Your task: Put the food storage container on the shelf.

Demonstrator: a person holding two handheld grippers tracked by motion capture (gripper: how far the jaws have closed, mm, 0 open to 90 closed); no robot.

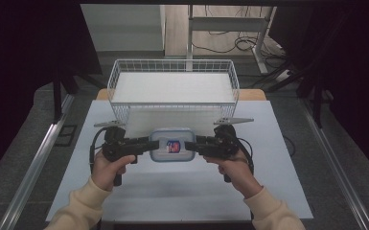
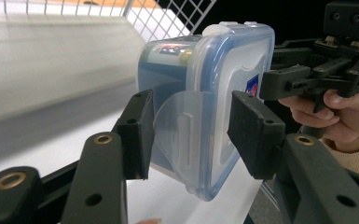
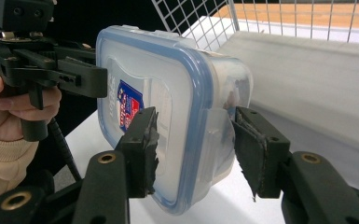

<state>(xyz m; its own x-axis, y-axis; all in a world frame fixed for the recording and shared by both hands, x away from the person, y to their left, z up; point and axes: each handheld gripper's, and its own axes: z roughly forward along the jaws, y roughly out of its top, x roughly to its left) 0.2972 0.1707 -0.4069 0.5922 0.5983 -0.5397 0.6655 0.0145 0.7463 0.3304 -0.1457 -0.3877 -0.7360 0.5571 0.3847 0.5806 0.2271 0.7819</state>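
Note:
A clear plastic container with a blue-rimmed lid and a red and blue label sits between my two grippers, just in front of the wire basket. My left gripper has its jaws over the container's left end, one on the lid, one on the base. In the left gripper view the jaws bracket the latch flap of the container. My right gripper holds the opposite end the same way, pinching the container. Whether the container rests on the table or hangs just above it is unclear.
A white wire basket with a white liner stands at the back of the table, close behind the container. A white sheet covers the tabletop. Metal rails run along both sides, and cables lie on the floor beyond.

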